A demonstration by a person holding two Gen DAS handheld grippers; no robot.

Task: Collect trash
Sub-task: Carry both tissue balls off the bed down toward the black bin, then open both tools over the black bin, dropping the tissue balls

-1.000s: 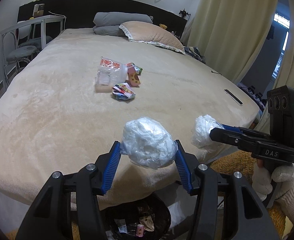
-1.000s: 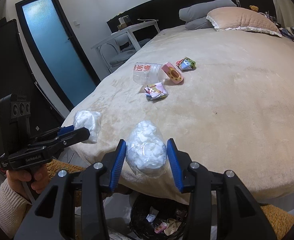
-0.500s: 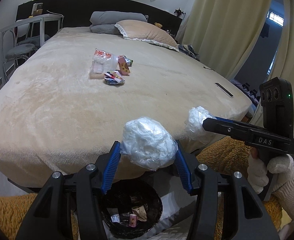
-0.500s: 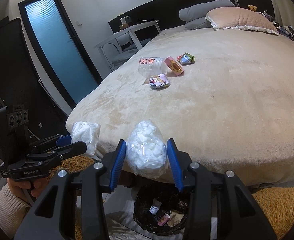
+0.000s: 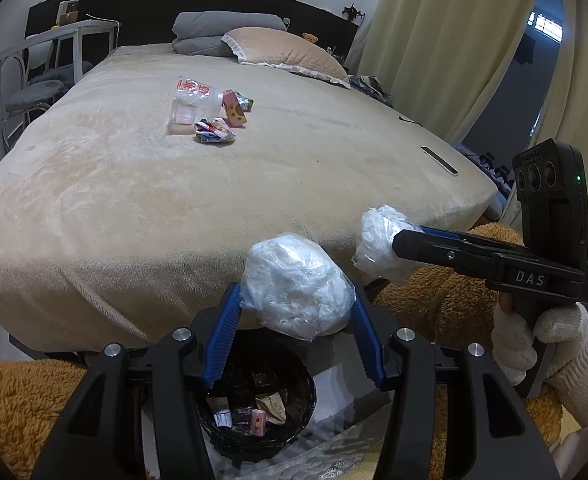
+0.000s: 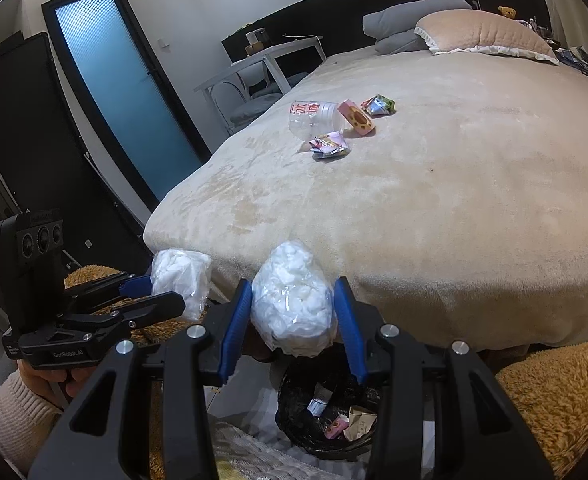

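Observation:
My left gripper (image 5: 295,330) is shut on a crumpled white plastic wad (image 5: 295,292), held just past the foot of the bed above a black trash bin (image 5: 297,404). My right gripper (image 6: 294,328) is shut on a second white plastic wad (image 6: 294,300), also above the bin (image 6: 294,412). Each gripper shows in the other's view: the right one (image 5: 377,248) with its wad (image 5: 377,240), the left one (image 6: 162,292) with its wad (image 6: 182,276). On the bed lie a clear plastic cup (image 5: 194,104), a pink carton (image 5: 234,110) and crumpled wrappers (image 5: 214,134).
The beige bed (image 5: 254,184) fills the middle, with pillows (image 5: 286,50) at the head. A dark flat object (image 5: 439,160) lies near its right edge. A chair and white desk (image 5: 46,68) stand left, curtains (image 5: 433,40) right. Brown fluffy rugs (image 6: 553,400) flank the bin.
Both grippers have drawn back from the bed toward its foot, each still holding its wad. More of the bin now shows below them and the bed litter looks farther off.

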